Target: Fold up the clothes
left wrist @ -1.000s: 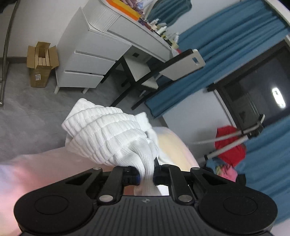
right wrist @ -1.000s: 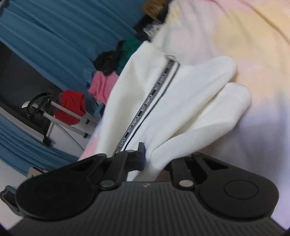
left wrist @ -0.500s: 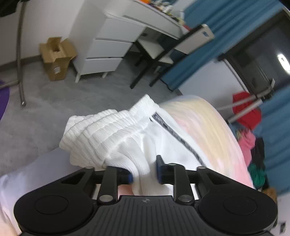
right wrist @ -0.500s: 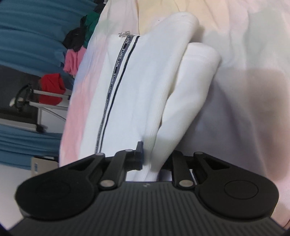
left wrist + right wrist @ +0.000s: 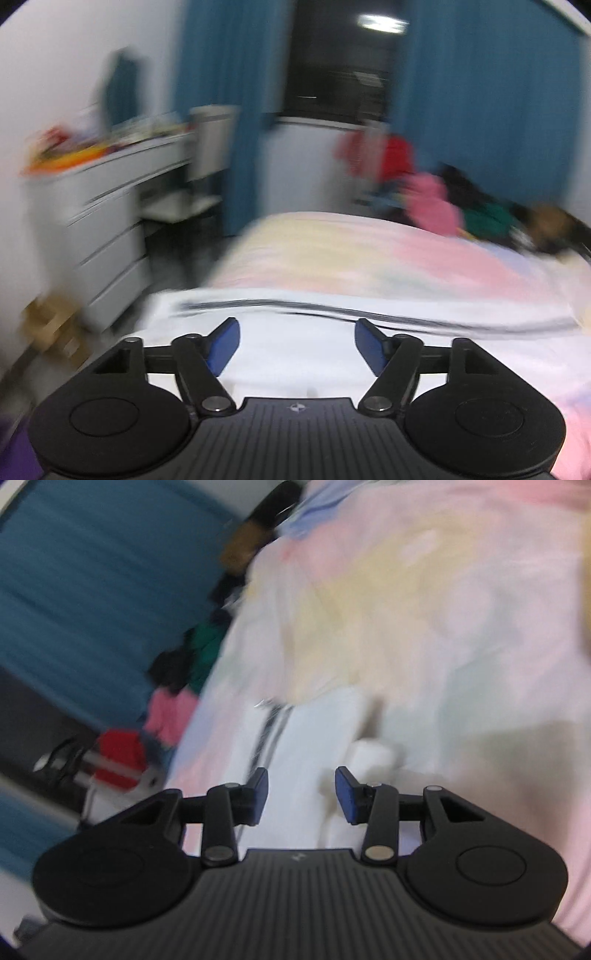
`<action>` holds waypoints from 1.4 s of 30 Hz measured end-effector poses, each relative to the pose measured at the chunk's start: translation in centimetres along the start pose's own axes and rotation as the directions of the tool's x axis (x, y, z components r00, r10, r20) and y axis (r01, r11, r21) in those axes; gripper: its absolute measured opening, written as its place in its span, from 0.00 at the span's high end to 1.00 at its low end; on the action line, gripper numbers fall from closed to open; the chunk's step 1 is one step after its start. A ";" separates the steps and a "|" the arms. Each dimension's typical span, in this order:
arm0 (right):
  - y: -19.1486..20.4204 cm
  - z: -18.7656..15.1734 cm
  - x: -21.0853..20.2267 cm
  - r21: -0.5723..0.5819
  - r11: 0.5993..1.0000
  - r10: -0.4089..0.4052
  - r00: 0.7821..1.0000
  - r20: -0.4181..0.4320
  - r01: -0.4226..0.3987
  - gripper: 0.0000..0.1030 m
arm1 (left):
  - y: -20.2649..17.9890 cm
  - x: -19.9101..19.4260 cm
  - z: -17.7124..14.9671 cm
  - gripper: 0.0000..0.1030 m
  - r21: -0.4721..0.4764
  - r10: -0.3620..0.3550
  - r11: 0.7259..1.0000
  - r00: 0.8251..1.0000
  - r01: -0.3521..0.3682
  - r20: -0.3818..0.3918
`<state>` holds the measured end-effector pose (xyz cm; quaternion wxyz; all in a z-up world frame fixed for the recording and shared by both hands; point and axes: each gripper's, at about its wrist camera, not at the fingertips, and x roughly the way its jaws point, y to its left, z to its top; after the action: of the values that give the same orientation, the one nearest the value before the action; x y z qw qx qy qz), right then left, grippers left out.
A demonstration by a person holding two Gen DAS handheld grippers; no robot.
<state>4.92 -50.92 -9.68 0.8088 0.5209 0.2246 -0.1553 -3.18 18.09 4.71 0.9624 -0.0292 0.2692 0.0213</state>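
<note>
Both views are pretty blurry. The left gripper (image 5: 297, 341) has its jaws spread wide with nothing between them, hovering over the white garment (image 5: 295, 354), which lies flat on the pastel bedspread (image 5: 369, 254). The right gripper (image 5: 301, 794) is parted and empty too, above what looks like the same white garment (image 5: 306, 746), dark stripe showing. Piled clothes (image 5: 443, 206) sit near the blue curtain (image 5: 480, 110).

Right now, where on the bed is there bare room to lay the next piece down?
The pastel bedspread is bare beyond the white garment, up to the far edge facing the window. The far right corner is crowded with the clothes pile. Both the left gripper and the right gripper are open above the garment.
</note>
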 end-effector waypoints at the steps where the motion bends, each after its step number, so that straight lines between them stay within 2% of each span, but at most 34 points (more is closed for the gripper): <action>1: 0.0 -0.2 0.8 0.015 1.000 0.016 0.999 -0.044 -0.016 0.56 | -2.3 0.7 -0.2 0.26 0.061 -0.066 0.996 0.998 0.067 -0.021; 4: -0.9 -0.8 3.2 0.097 0.995 0.032 0.984 -0.174 -0.015 0.56 | -9.2 2.7 -1.9 0.25 0.210 -0.232 0.947 0.969 0.244 -0.079; 6: -1.6 -1.1 4.2 0.126 0.992 0.005 0.980 -0.200 0.020 0.55 | -13.6 4.0 -3.3 0.25 0.294 -0.328 0.890 0.937 0.349 -0.121; 7: -1.7 -0.8 4.7 0.140 0.990 0.001 0.978 -0.208 0.029 0.56 | -15.8 5.1 -4.2 0.26 0.319 -0.354 0.865 0.922 0.387 -0.156; 9: -2.3 -0.5 5.7 0.180 0.983 0.014 0.974 -0.228 0.027 0.57 | -18.9 6.9 -5.6 0.28 0.359 -0.371 0.834 0.908 0.418 -0.195; 13: -3.4 -0.3 6.0 0.210 0.978 0.037 0.972 -0.234 0.013 0.57 | -21.0 10.8 -7.3 0.33 0.371 -0.359 0.825 0.902 0.426 -0.238; 15: -3.4 -0.1 6.6 0.197 0.980 0.042 0.974 -0.223 0.003 0.57 | -20.4 12.2 -8.4 0.33 0.368 -0.353 0.827 0.902 0.425 -0.248; 18: -2.9 0.4 7.4 0.145 0.989 0.033 0.982 -0.188 -0.005 0.59 | -20.4 12.6 -10.1 0.33 0.406 -0.335 0.817 0.910 0.410 -0.244; 19: -2.5 0.5 7.6 0.127 0.992 0.025 0.986 -0.165 -0.003 0.61 | -20.6 12.6 -10.5 0.33 0.424 -0.332 0.812 0.914 0.402 -0.232; 20: -2.1 0.5 7.9 0.108 0.994 0.016 0.990 -0.140 -0.001 0.75 | -20.9 12.5 -10.9 0.34 0.441 -0.329 0.806 0.919 0.394 -0.219; 21: -1.6 0.6 8.0 0.080 0.997 -0.002 0.994 -0.112 0.011 0.83 | -21.1 12.5 -11.3 0.42 0.459 -0.326 0.801 0.923 0.385 -0.207; 22: -1.3 0.7 8.0 0.053 0.998 -0.012 0.996 -0.094 0.017 0.88 | -21.4 12.5 -11.2 0.53 0.458 -0.338 0.797 0.919 0.394 -0.202; 23: -0.9 0.7 8.0 0.027 0.999 -0.019 0.997 -0.078 0.021 0.93 | -21.5 12.4 -11.2 0.59 0.456 -0.357 0.789 0.911 0.411 -0.204; 25: -0.3 0.8 7.3 -0.013 1.000 -0.016 0.999 -0.048 0.015 0.94 | -21.6 12.2 -11.3 0.85 0.457 -0.394 0.769 0.895 0.446 -0.210; 26: -0.1 0.9 6.8 -0.031 0.999 -0.012 0.999 -0.035 0.010 0.94 | -21.6 12.1 -11.5 0.89 0.459 -0.409 0.760 0.887 0.461 -0.214; 28: 0.6 0.9 5.6 -0.057 0.998 0.007 1.000 -0.010 -0.007 0.94 | -21.3 11.6 -11.5 0.95 0.463 -0.423 0.755 0.884 0.465 -0.198; 32: 0.6 0.5 2.9 -0.073 0.997 0.012 1.000 0.010 -0.011 0.94 | -20.4 10.2 -11.1 0.96 0.438 -0.457 0.758 0.873 0.483 -0.172; 36: -1.2 0.1 3.0 -0.007 0.998 -0.070 0.996 -0.054 0.070 0.93 | -19.4 9.2 -10.6 0.96 0.408 -0.463 0.770 0.869 0.491 -0.173; 40: -2.9 0.0 3.6 0.076 0.987 -0.133 0.984 -0.122 0.142 0.90 | -19.7 9.8 -11.3 0.94 0.405 -0.432 0.777 0.876 0.482 -0.213; 41: -3.1 -0.1 3.4 0.094 0.984 -0.141 0.982 -0.127 0.153 0.88 | -19.8 9.9 -11.5 0.93 0.408 -0.425 0.778 0.879 0.478 -0.218; 42: -3.2 -0.3 3.1 0.100 0.982 -0.148 0.981 -0.128 0.162 0.80 | -19.8 9.9 -11.5 0.92 0.405 -0.422 0.781 0.880 0.475 -0.218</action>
<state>5.97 -52.02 -13.84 0.7495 0.5537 0.3038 -0.1985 0.42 -2.19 -9.38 0.9027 0.1282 0.3071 -0.2728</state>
